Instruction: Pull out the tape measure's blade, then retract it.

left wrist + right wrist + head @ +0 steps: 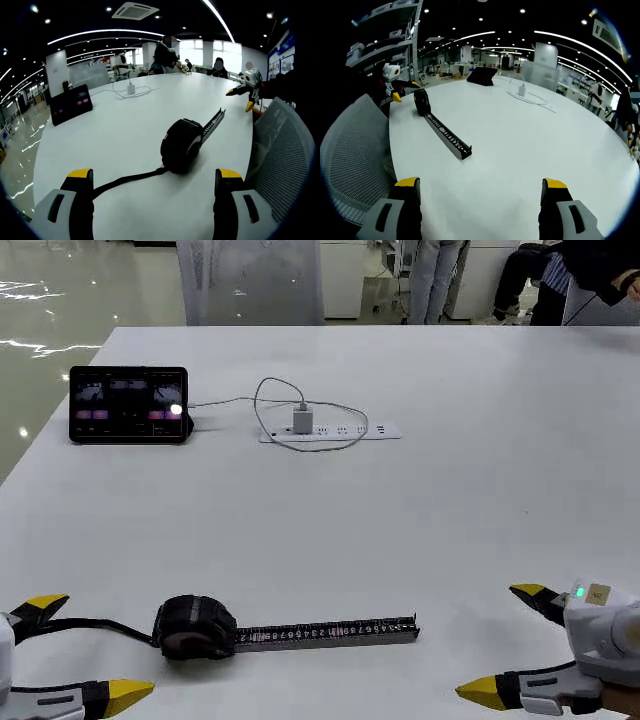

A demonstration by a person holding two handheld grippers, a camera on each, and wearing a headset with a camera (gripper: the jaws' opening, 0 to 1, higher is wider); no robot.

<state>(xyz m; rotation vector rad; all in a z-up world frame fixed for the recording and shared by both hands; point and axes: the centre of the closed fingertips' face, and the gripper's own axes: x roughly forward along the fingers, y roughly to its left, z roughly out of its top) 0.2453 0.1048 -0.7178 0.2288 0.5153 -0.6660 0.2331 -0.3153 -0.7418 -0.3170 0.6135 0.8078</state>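
Note:
A black tape measure (193, 627) lies on the white table near its front edge, its dark blade (330, 631) pulled out to the right and lying flat. A black wrist strap (95, 626) trails left from the case. My left gripper (85, 650) is open at the lower left, its yellow-tipped jaws on either side of the strap, a little short of the case (181, 144). My right gripper (506, 642) is open at the lower right, empty, some way right of the blade's end (465, 151). The case (421, 100) lies far off in the right gripper view.
A tablet (129, 404) stands at the back left, wired to a charger (303, 421) on a white power strip (330, 432). A grey mesh chair back (250, 280) and standing people (434, 278) are beyond the far edge. A mesh chair (282, 155) is beside the table.

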